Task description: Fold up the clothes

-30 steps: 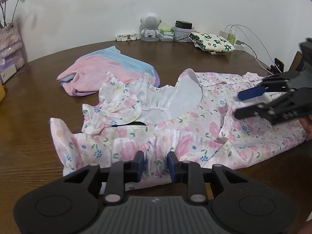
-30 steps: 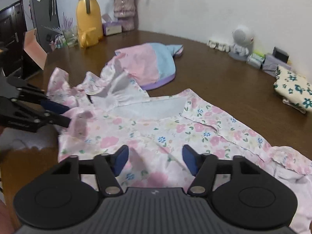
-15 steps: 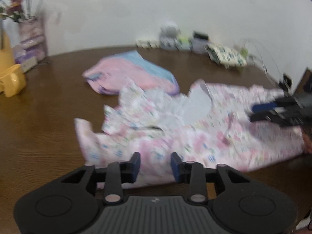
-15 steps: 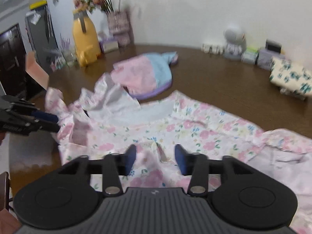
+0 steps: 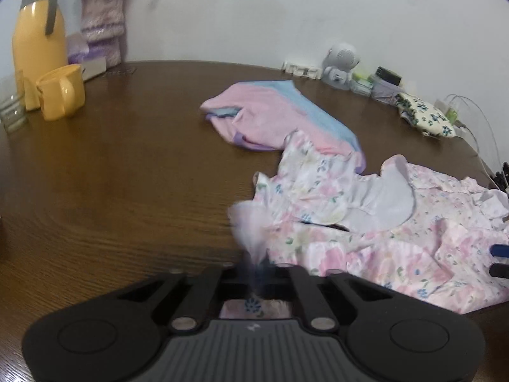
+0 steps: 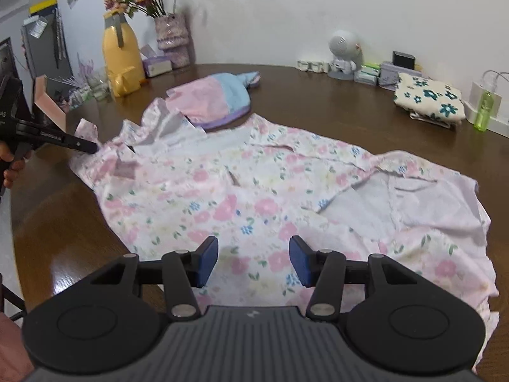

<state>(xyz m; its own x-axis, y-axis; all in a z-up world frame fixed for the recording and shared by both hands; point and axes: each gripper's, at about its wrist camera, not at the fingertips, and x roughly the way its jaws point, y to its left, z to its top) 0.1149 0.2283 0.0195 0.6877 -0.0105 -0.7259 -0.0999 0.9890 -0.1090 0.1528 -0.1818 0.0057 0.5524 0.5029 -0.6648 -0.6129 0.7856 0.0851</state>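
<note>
Left wrist view: floral dress (image 5: 397,242) lies rumpled on the brown table (image 5: 111,191), spread from my near edge off to the right, ruffled sleeve bunched up top. My left gripper (image 5: 258,278) has its jaws clenched on a pinch of the hem/corner; the cloth is pulled up into a blurry peak right at the tips. Right wrist view shows my right gripper (image 6: 253,262) over the skirt part, jaws opening, nothing pinched btwn the blue pads, just fabric lying flat underneath.

Risks as I see them:
- Left pinch looks thin, maybe 1 layer near the edge. Pull hard and it could slip out, or drag the whole dress w/o flattening it.
- With the right side released, nothing anchors the far half, so a tug from the left would likely slide the dress toward the table edge instead of stretching it.
- The ruffle sleeve is touching or overlapping the pink-and-blue garment (image 5: 280,117) behind it; a sweep could snag and pull that along.
- Folded lining patches on the right side may get trapped in a fold if not smoothed first.
- Yellow mug (image 5: 62,90) & glass (image 5: 12,108) sit well apart, low worry.
</note>
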